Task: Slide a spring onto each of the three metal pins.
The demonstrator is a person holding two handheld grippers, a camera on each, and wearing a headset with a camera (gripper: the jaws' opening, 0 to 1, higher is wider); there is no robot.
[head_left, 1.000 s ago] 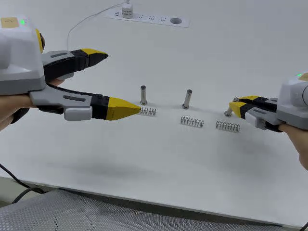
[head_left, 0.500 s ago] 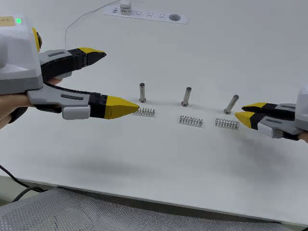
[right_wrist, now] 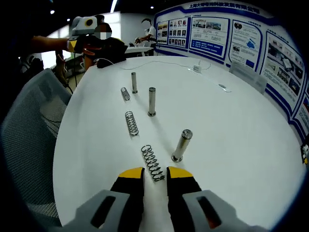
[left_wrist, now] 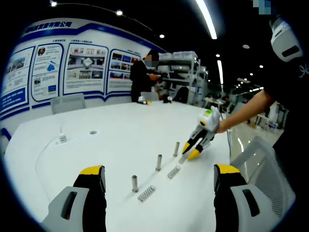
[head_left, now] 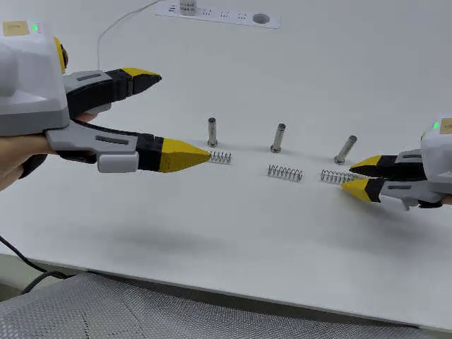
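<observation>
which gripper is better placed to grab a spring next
Right. The right gripper has its jaws slightly apart and lined up on the near end of the rightmost spring, beside the tilted pin. The left gripper is wide open, one tip beside the left spring, not straddling it.

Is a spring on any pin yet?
No, all three springs lie flat on the table in front of the bare pins.

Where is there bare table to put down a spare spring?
Bare: the wide strip between the springs and the near table edge, and the stretch from the pins back to the power strip. Crowded: the pin-and-spring row, left gripper and right gripper at its ends.
</observation>
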